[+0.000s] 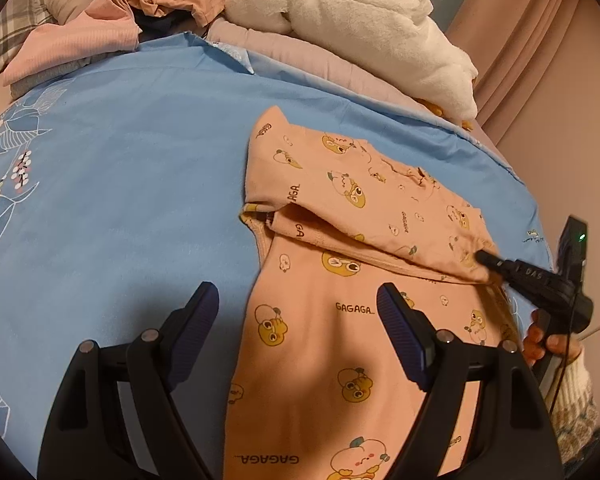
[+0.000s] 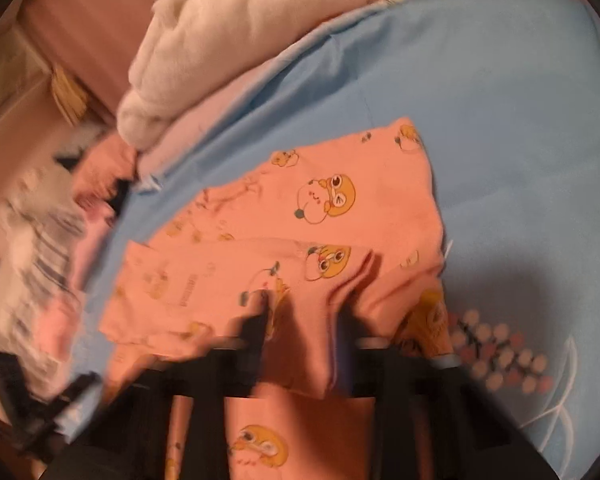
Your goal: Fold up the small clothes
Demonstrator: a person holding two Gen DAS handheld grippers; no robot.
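Note:
A small peach garment (image 1: 340,264) printed with yellow cartoon ducks lies on the blue bedsheet (image 1: 132,152), its far part folded over toward me. My left gripper (image 1: 296,316) is open and empty, hovering over the garment's near left edge. My right gripper (image 1: 486,259) touches the right end of the folded flap. In the blurred right wrist view the garment (image 2: 320,216) fills the middle and the right gripper (image 2: 306,320) has cloth bunched between its fingers, which stand a little apart.
A white plush blanket (image 1: 360,20) and a pile of pink and peach clothes (image 1: 112,12) lie along the far side of the bed. Pink curtains (image 1: 540,60) hang at the right. The sheet's flower print (image 2: 500,352) is beside the right gripper.

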